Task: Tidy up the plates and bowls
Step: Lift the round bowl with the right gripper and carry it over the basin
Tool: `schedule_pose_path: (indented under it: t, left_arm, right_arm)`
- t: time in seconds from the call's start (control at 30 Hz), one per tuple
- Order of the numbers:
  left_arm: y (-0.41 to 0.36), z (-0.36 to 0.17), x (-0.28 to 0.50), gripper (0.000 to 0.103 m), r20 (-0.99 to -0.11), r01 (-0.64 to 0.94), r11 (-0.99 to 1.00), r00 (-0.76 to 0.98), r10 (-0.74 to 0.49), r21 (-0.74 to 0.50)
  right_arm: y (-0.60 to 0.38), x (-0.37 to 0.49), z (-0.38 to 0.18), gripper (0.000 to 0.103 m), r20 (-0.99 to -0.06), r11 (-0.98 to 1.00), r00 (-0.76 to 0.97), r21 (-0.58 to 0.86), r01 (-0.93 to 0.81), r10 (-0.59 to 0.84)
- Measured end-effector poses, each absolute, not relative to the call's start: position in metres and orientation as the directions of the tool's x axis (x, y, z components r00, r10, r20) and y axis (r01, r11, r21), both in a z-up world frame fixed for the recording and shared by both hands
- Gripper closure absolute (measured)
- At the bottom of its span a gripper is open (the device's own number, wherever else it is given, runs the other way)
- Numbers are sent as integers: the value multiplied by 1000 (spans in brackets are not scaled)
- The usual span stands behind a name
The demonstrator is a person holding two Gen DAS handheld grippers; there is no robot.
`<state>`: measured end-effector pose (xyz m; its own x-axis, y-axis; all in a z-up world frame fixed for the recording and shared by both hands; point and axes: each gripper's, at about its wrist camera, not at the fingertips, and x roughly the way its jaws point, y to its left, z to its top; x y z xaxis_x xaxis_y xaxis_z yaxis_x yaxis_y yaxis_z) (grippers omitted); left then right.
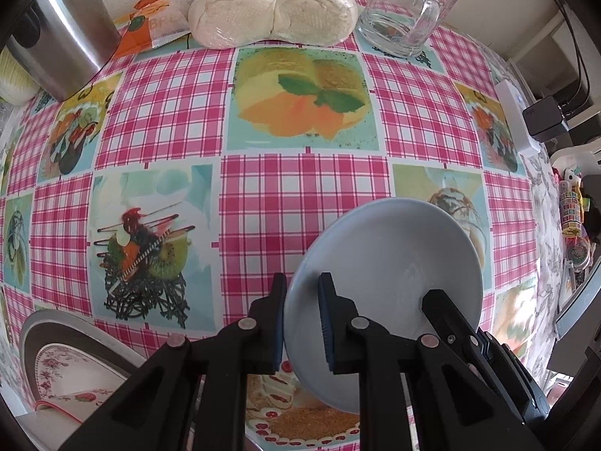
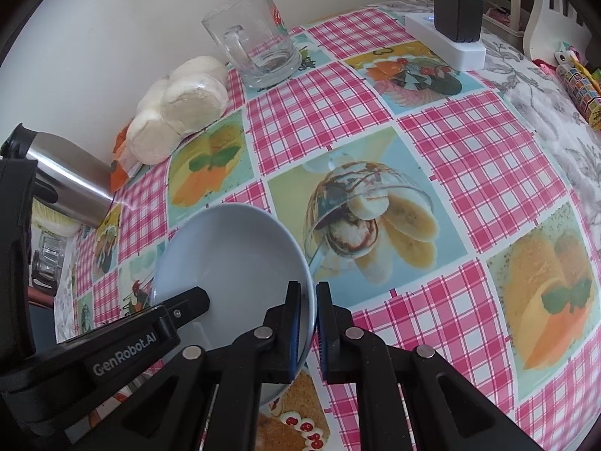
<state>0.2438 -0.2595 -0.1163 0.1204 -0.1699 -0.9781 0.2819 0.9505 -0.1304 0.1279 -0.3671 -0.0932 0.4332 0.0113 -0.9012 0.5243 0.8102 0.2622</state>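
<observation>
A pale blue bowl (image 1: 387, 278) is held above the checked tablecloth by both grippers at once. My left gripper (image 1: 302, 323) is shut on its left rim. My right gripper (image 2: 308, 327) is shut on its right rim; the bowl also shows in the right wrist view (image 2: 229, 259). The right gripper's fingers (image 1: 450, 323) show on the bowl's far side in the left wrist view. A floral plate (image 1: 71, 372) inside a grey-rimmed dish lies at the lower left of the left wrist view.
At the table's back stand a glass mug (image 1: 405, 18), wrapped buns (image 1: 274, 11), an orange bag (image 1: 157, 18) and a steel canister (image 1: 67, 37). A white power strip with a black adapter (image 2: 450, 26) sits at the right. The table edge and clutter lie to the right.
</observation>
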Motion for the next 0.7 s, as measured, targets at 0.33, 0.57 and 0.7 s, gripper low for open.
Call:
schedule_pose_path:
  t: [0.33,0.57,0.7]
  left_arm:
    - [-253,-82,228,86,-959,328,933,179,-218,-151]
    - [-242,-48,219,86,-931,350,920,242,-272,-178]
    - [-234,-33,213,86,-908,342,916,278,-313,-211]
  right_arm:
    - [-364,123,-69,94,-884,834,466,240,496,-23]
    - [-359,118,-45,94,-859,841,512,258,475,-26]
    - [-347,116,-23,94,-838,858,544,242,454,-51]
